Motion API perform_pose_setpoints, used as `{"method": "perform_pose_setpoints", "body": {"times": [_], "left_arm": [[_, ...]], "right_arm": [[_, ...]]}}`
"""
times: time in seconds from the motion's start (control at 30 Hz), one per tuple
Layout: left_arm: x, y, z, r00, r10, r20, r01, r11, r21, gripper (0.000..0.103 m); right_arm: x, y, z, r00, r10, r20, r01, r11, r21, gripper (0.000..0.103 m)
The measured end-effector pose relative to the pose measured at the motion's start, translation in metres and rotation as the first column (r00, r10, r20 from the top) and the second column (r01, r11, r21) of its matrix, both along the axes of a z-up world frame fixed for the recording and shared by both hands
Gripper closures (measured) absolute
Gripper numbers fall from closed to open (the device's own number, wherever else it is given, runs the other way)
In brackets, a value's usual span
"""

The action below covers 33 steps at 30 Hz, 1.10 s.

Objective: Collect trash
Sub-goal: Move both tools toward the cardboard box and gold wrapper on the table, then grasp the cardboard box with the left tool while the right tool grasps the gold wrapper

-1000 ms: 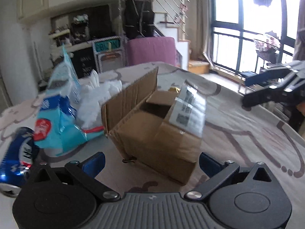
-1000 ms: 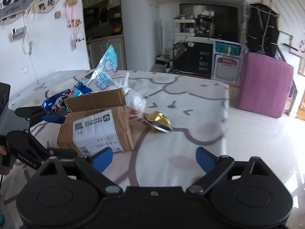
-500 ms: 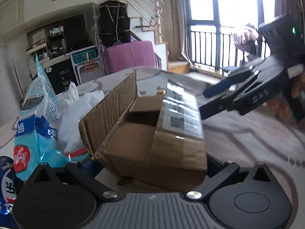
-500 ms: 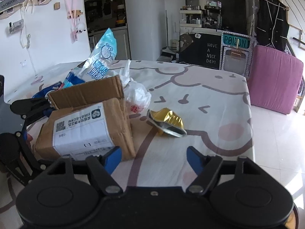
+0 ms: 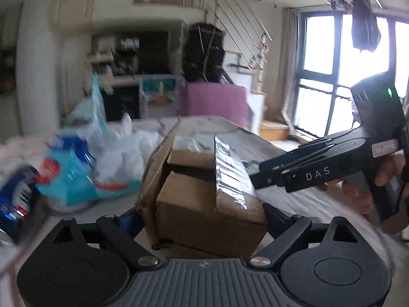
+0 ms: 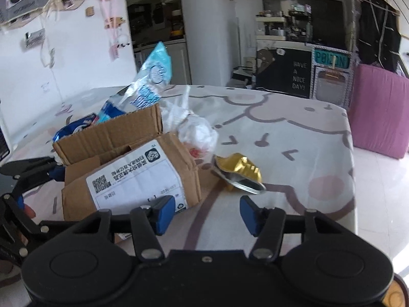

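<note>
An open brown cardboard box (image 5: pixel 204 199) with a white shipping label lies on the table; it also shows in the right wrist view (image 6: pixel 133 168). My left gripper (image 5: pixel 202 217) has its fingers on both sides of the box's near end, closed against it. My right gripper (image 6: pixel 207 212) is open and empty, just right of the box and short of a crushed gold foil wrapper (image 6: pixel 240 171). From the left wrist view the right gripper (image 5: pixel 258 179) sits at the box's right side.
A light blue plastic bag (image 5: pixel 76 168), a crumpled white plastic bag (image 6: pixel 196 133) and a blue snack packet (image 5: pixel 15 197) lie beyond and left of the box. The table edge (image 6: pixel 352 179) is to the right, with a pink chair (image 6: pixel 378 112) past it.
My left gripper moved forward and closed around the near end of the box. My right gripper moved closer to the box and the gold wrapper, its jaws narrower than before.
</note>
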<state>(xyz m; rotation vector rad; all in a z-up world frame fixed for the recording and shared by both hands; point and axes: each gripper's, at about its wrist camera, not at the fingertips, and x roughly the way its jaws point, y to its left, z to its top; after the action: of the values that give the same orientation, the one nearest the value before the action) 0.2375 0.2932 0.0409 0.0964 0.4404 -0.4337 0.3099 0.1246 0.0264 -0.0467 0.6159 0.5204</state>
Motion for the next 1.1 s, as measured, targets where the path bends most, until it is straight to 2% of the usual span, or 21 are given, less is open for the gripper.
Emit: {"method": "perform_pose_setpoints", "body": {"times": [0.1, 0.2, 0.27, 0.43, 0.57, 0.77, 0.87, 1.03, 1.1], "left_arm": [[-0.007, -0.009, 0.004, 0.999, 0.018, 0.049, -0.021, 0.998, 0.053, 0.007], [-0.005, -0.015, 0.004, 0.999, 0.025, 0.042, -0.028, 0.996, 0.082, 0.006], [0.002, -0.019, 0.004, 0.999, 0.025, 0.028, -0.028, 0.994, 0.104, 0.002], [0.013, -0.024, -0.001, 0.999, 0.033, -0.027, -0.029, 0.987, 0.156, 0.001], [0.015, -0.021, -0.004, 0.997, 0.062, -0.048, -0.054, 0.987, 0.151, 0.009], [0.021, -0.012, -0.004, 0.994, 0.07, -0.086, -0.061, 0.993, 0.102, 0.009], [0.027, -0.011, -0.008, 0.989, 0.076, -0.125, -0.065, 0.994, 0.09, 0.01], [0.028, -0.009, -0.009, 0.989, 0.073, -0.129, -0.063, 0.995, 0.081, 0.012], [0.027, -0.01, -0.008, 0.989, 0.081, -0.123, -0.07, 0.993, 0.091, 0.012]], "right_arm": [[-0.002, 0.006, 0.001, 1.0, 0.018, -0.006, -0.018, 1.0, 0.006, 0.047], [-0.006, 0.009, 0.002, 0.999, 0.031, 0.005, -0.031, 0.999, -0.015, 0.049], [-0.007, 0.008, 0.005, 0.999, 0.048, 0.018, -0.047, 0.998, -0.037, 0.049], [-0.002, 0.001, 0.009, 0.992, 0.084, 0.095, -0.064, 0.979, -0.195, 0.049], [0.016, -0.002, 0.004, 0.984, 0.118, 0.133, -0.071, 0.948, -0.311, 0.049], [0.034, 0.012, -0.006, 0.971, 0.207, 0.119, -0.155, 0.925, -0.346, 0.049], [0.045, 0.016, -0.011, 0.973, 0.191, 0.131, -0.137, 0.932, -0.336, 0.045], [0.065, 0.01, -0.014, 0.986, 0.139, 0.09, -0.115, 0.966, -0.234, 0.046], [0.066, 0.007, -0.015, 0.988, 0.143, 0.064, -0.129, 0.974, -0.185, 0.061]]}}
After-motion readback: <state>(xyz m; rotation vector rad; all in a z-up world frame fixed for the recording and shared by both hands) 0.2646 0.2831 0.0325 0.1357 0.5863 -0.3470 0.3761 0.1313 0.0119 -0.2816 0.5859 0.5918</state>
